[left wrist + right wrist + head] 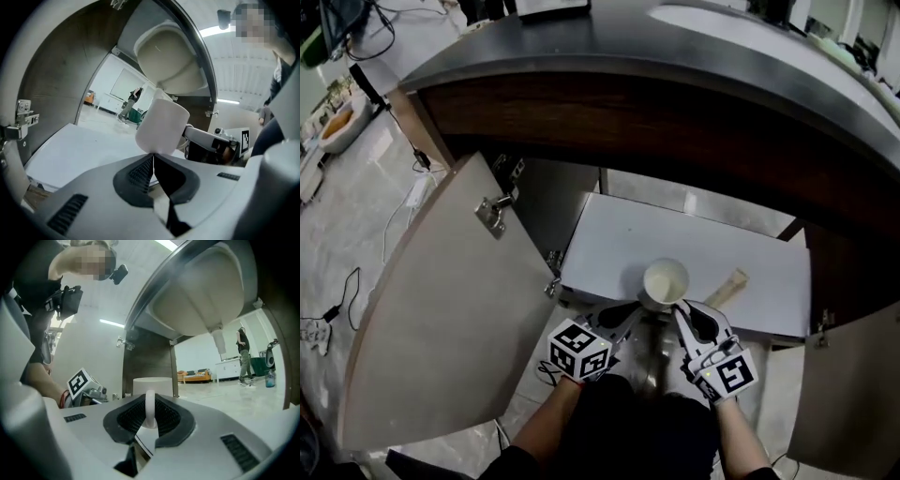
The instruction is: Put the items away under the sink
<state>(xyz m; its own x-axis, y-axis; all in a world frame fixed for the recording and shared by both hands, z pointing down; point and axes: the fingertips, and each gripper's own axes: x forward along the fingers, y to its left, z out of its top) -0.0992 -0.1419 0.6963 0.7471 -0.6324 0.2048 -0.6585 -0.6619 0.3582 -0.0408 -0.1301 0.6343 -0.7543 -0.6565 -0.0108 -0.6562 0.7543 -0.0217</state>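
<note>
1. Our left tongs point(635, 315) are closed and empty, tips against the mug point(664, 281).
2. Our right tongs point(681, 315) pinch its handle point(149, 409).
3. We judge the mug, at the shelf's point(609, 246) six o'clock edge under the sink, not yet released.

Black cables point(347, 309) trail across the floor point(356, 216) (pale, marbled).

The mug point(665, 281) is over the shelf point(609, 244), its handle between the jaws of the right gripper point(679, 307), those of the left gripper point(637, 309) just beside it; a stick point(728, 286) lies on the shelf, right of them.
</note>
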